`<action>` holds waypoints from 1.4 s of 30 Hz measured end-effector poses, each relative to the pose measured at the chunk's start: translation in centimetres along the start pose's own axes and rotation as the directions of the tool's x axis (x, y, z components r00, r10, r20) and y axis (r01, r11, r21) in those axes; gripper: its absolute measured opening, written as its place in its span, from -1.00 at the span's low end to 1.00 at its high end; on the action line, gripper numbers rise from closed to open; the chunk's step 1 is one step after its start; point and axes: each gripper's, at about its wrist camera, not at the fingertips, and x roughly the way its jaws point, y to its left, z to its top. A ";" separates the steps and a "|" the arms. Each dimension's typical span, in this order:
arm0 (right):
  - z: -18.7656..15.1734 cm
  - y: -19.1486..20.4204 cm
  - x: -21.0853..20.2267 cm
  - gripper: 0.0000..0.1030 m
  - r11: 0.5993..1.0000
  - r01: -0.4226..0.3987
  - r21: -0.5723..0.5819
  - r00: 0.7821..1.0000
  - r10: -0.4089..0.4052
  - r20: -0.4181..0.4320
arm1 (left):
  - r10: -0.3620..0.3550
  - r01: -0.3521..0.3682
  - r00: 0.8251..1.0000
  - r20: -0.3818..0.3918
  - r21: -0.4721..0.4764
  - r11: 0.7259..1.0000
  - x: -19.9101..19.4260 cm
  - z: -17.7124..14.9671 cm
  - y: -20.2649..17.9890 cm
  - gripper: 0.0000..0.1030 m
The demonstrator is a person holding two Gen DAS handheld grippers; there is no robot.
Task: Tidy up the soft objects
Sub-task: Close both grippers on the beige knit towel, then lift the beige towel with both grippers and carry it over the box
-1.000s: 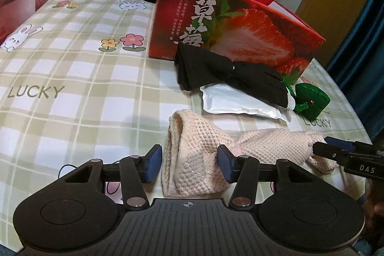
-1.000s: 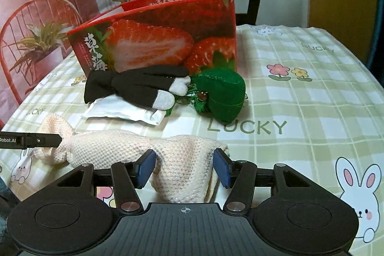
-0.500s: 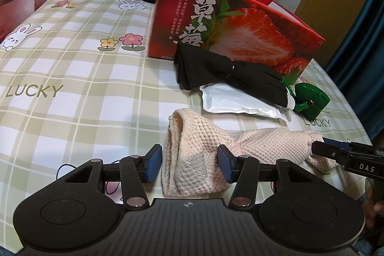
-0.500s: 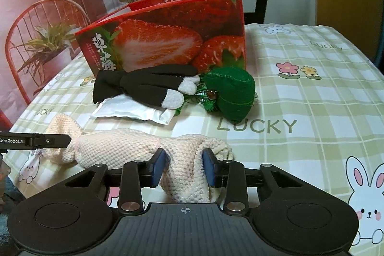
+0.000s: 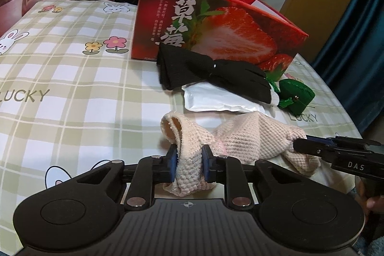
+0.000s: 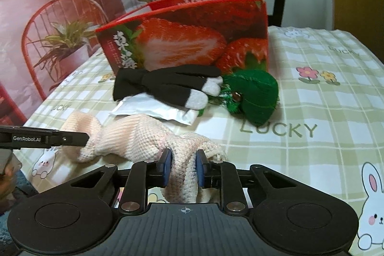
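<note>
A pale pink knitted cloth (image 5: pixel 252 138) (image 6: pixel 134 133) lies bunched on the checked tablecloth near the front edge. My left gripper (image 5: pixel 189 160) has one end of it between its blue pads, jaws closing and pressing into the knit. At the cloth's other end, my right gripper (image 6: pixel 183 164) is closing too, its pads squeezing a fold. Each gripper also shows from the side in the other's view, the right gripper (image 5: pixel 298 145) and the left gripper (image 6: pixel 84 136), tips at the cloth. Behind lie black gloves (image 5: pixel 211 73) (image 6: pixel 168 83), a green knitted pouch (image 5: pixel 296 95) (image 6: pixel 256 92) and a white packet (image 5: pixel 216 100).
A red strawberry-printed box (image 5: pixel 216 28) (image 6: pixel 187 44), open at the top, stands right behind the gloves. The tablecloth (image 5: pixel 72 100) spreads to the left. An exercise bike and a red chair stand beyond the table. Part of a hand shows at the right edge.
Both grippers have closed from wide open onto the pink cloth, the right one first. The cloth is now pinched and gathered at both ends. Neither hand has shifted.
</note>
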 end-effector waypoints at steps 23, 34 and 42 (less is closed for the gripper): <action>8.3 -0.4 -5.0 -0.63 0.999 -0.054 -0.001 0.946 0.051 0.320 | -0.031 0.005 0.943 0.331 0.079 0.997 -6.3 9.6 -3.1 -0.63; 16.2 -1.0 -2.5 -0.63 1.000 -0.005 0.018 0.924 -0.002 0.383 | -0.003 -0.046 0.913 0.407 0.111 0.993 -4.6 17.1 -4.4 -0.63; 21.2 -3.0 1.9 -0.63 0.998 0.034 0.055 0.932 -0.052 0.359 | 0.025 -0.079 0.919 0.394 0.121 0.990 -0.8 21.7 -5.0 -0.63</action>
